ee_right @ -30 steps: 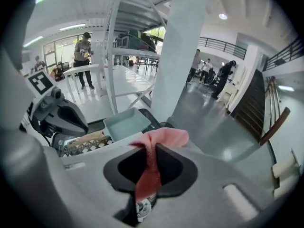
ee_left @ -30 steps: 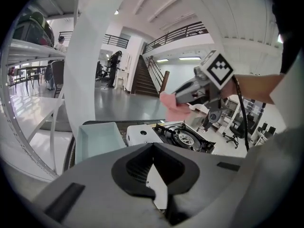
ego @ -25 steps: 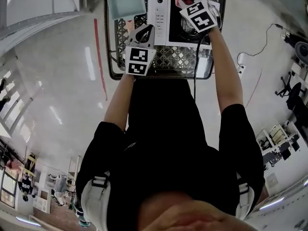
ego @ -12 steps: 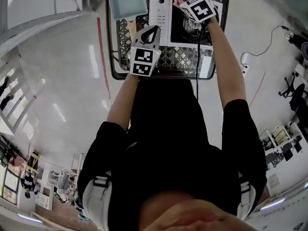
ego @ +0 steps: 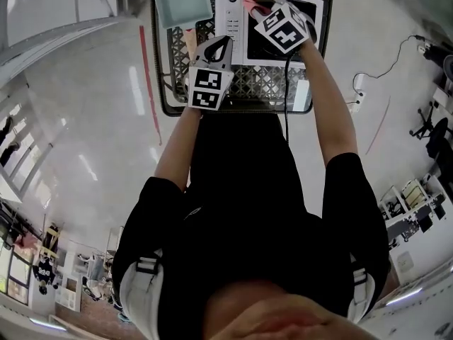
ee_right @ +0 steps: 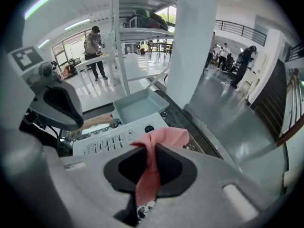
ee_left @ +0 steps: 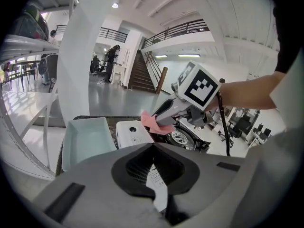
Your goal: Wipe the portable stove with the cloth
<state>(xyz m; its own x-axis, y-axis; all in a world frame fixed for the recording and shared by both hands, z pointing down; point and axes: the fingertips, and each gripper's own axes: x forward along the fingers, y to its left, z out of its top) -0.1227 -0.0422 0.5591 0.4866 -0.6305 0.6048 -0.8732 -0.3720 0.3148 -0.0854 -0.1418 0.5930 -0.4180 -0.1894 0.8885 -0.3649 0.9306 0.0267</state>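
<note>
The white portable stove (ego: 237, 20) lies in a wire mesh cart (ego: 262, 83), its control panel to the left and its black burner (ee_left: 180, 137) to the right. My right gripper (ego: 260, 6) points steeply down at the stove's far left part, beside the control panel (ee_right: 114, 137). A pink cloth (ee_right: 159, 139) is pinched between its jaws, which are closing on it. A fold of the cloth (ee_left: 149, 122) sticks out past the tips. My left gripper (ego: 221, 42) hovers over the cart at the stove's near left corner, jaws together (ee_left: 153, 145), a white printed strip behind the tips.
A pale green tray (ego: 180, 2) sits in the cart to the left of the stove. The cart's dark rim (ego: 164, 83) frames the mesh. A black cable (ego: 288, 112) runs down from the right gripper. Glossy floor surrounds the cart, and people stand far off (ee_right: 95, 49).
The right gripper has shifted a little left and lower with the pink cloth, toward the control panel. The left gripper has stayed about where it was.
</note>
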